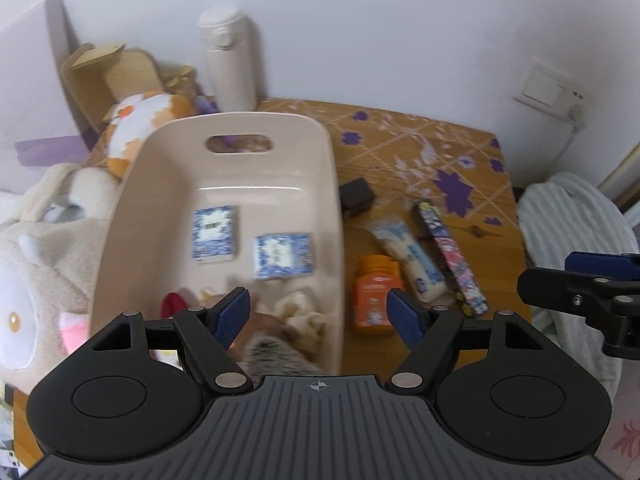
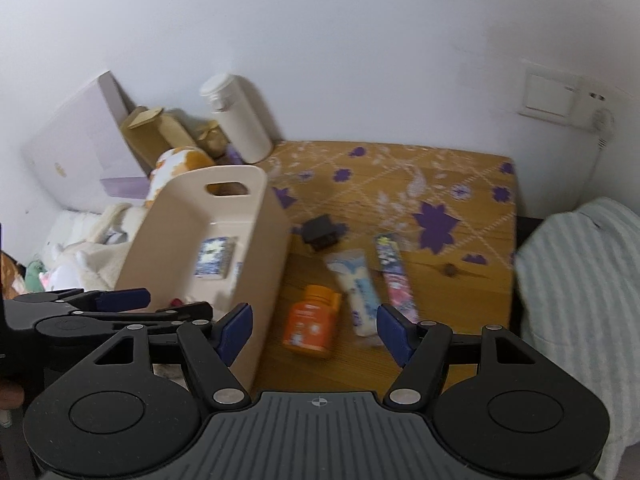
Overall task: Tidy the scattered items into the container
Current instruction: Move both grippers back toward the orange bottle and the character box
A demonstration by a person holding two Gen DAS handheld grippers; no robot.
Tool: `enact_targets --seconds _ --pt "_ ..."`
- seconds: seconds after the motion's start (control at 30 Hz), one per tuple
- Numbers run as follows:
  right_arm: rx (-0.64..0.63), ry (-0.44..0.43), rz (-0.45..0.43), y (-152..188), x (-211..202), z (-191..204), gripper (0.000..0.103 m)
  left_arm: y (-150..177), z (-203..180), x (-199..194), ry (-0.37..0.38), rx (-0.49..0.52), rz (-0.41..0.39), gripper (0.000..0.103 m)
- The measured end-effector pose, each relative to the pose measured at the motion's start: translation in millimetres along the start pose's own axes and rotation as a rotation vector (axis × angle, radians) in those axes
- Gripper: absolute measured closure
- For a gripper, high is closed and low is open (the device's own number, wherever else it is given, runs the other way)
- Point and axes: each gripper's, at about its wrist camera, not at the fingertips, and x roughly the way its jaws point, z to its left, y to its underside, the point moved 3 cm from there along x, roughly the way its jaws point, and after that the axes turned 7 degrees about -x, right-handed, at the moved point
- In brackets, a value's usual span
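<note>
Beige plastic container (image 1: 132, 216): in the left wrist view a handled tub stands on the left part of the wooden table with the purple flower pattern (image 1: 400, 148), soft toys crowded against its left side.
Inside the container: two small blue-and-white patterned packets (image 1: 215, 233) lie flat on its floor, near each other; at the near end sit a cream cloth bundle, something red and a furry brown-grey item, partly hidden by the gripper.
Left gripper (image 1: 316, 312): it hangs over the container's near right corner, blue-padded fingers spread wide with nothing between them.
Scattered items, left view: an orange plastic bottle (image 1: 374, 296) lies just right of the container wall; beside it a white-and-blue tube (image 1: 408, 256), then a long flowery patterned case (image 1: 452, 256); a small black block (image 1: 356, 196) sits further back.
Right gripper, seen from the left view (image 1: 592, 276): at the right edge, only partly shown.
Right wrist view, right gripper (image 2: 314, 328): fingers set wide apart, empty, above the table with the orange bottle (image 2: 312, 320) lying between and just beyond them.
Right view, other items: the tube (image 2: 356, 288) and patterned case (image 2: 394, 276) lie right of the bottle, the black block (image 2: 320, 232) behind them, all outside the container (image 2: 256, 260).
Back wall: a white cylindrical flask (image 2: 236, 120) stands upright behind the container.
</note>
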Motion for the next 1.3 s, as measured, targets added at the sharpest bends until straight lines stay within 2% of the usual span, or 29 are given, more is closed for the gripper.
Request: enact_targets --seconds 0.37,0.63,1.13,1.3 --pt "0.049 0.045 0.033 14.0 4.6 -57.1 0.032 9.9 -56.8 23.9 0.032 0.102 0.046 0.026" --pt "0.070 0.039 0.071 19.0 27.5 -86.2 0.032 8.5 -78.6 53.2 0.009 0.133 0.081 0.026" --pt "0.043 0.011 0.159 7.9 91.8 -106.1 0.032 3.6 -90.0 111.9 -0.083 0.155 0.152 0.026" --pt "0.034 -0.004 0.181 4.2 113.2 -104.3 0.032 0.3 -96.9 120.9 -0.093 0.183 0.142 0.026"
